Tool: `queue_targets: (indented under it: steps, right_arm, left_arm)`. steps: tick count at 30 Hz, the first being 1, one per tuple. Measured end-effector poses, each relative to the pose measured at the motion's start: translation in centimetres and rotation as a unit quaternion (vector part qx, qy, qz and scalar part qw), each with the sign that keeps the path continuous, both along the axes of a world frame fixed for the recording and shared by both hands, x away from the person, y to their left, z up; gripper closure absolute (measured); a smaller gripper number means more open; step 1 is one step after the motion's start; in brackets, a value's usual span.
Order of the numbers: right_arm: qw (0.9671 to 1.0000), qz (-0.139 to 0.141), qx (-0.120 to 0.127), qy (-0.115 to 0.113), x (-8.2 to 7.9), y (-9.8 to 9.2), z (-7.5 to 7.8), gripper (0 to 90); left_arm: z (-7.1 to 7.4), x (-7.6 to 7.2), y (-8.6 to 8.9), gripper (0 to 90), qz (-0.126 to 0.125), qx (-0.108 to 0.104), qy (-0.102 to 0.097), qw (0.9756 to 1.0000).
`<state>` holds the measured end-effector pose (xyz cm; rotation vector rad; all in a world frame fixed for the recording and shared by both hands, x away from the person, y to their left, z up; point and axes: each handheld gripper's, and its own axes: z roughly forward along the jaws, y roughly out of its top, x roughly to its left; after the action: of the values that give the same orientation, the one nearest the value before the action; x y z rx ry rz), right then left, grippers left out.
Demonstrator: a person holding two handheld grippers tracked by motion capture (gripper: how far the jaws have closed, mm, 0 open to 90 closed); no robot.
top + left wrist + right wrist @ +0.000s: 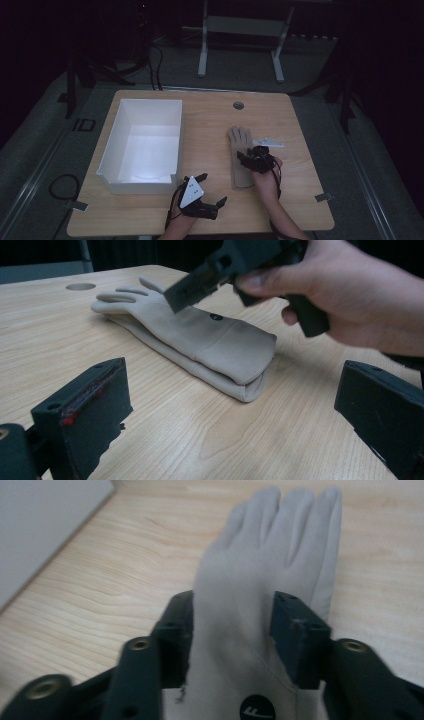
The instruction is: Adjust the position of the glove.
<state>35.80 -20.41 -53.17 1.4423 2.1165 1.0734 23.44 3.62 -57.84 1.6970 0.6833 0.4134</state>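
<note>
Right of the white box [142, 145], out on the bare tabletop [210, 125], lies a beige glove [241, 157], flat, fingers pointing away from the person, cuff toward them. Looks like a pair stacked one on the other, going by the doubled cuff edge in the left gripper view. The right gripper [232, 630] is down over the palm area with its jaws parted, one on each side of a raised bit of fabric, and I don't see the pads actually squeezing it. The left gripper [210, 192] sits near the box's front corner, jaws wide apart, nothing in them.

My guess is the glove is headed for the box. To do this well, I'd bunch enough cloth between the jaws to catch both layers, not just the top skin, and close firmly before lifting. Grabbing mid-palm is decent since the fingers and cuff hang evenly. Lift straight up so it clears the box wall.
</note>
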Motion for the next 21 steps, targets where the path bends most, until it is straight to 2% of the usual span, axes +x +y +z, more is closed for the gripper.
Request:
queue_targets:
  steps: [2,6,9,11,13,16,19,21]
  right_arm:
    - [0.9999,0.013,0.000,-0.007,0.0,-0.2,0.6,38.3]
    - [0.9992,0.038,0.007,-0.012,0.1,-1.0,1.4,25.0]
    - [0.9970,0.070,0.029,-0.017,0.3,-1.9,1.5,14.2]
    - [0.9957,0.086,0.031,-0.012,0.3,-2.4,1.5,14.6]
    - [0.9947,0.093,0.041,-0.014,0.3,-3.0,1.4,14.9]
    - [0.9934,0.106,0.039,-0.021,0.4,-3.9,1.6,17.8]
    - [0.9912,0.122,0.015,-0.048,0.2,-4.7,2.1,15.5]
    - [0.9898,0.132,0.006,-0.053,0.1,-5.2,2.5,15.4]
  left_arm:
    - [0.0,-0.1,-0.1,1.8,0.000,0.004,-0.004,1.0000]
    - [0.0,-0.1,-0.1,1.8,0.000,0.005,-0.004,1.0000]
    - [0.0,-0.1,-0.1,1.8,0.001,0.007,-0.003,1.0000]
    - [0.0,0.0,-0.2,1.8,0.005,0.008,-0.002,1.0000]
    - [0.0,0.0,-0.2,1.8,0.005,0.009,-0.001,0.9999]
    - [0.0,0.2,-0.2,1.8,-0.001,0.006,0.002,1.0000]
    - [0.1,0.4,-0.3,1.8,-0.015,0.011,0.006,0.9998]
    - [0.1,0.6,-0.6,2.9,-0.032,0.019,0.007,0.9993]
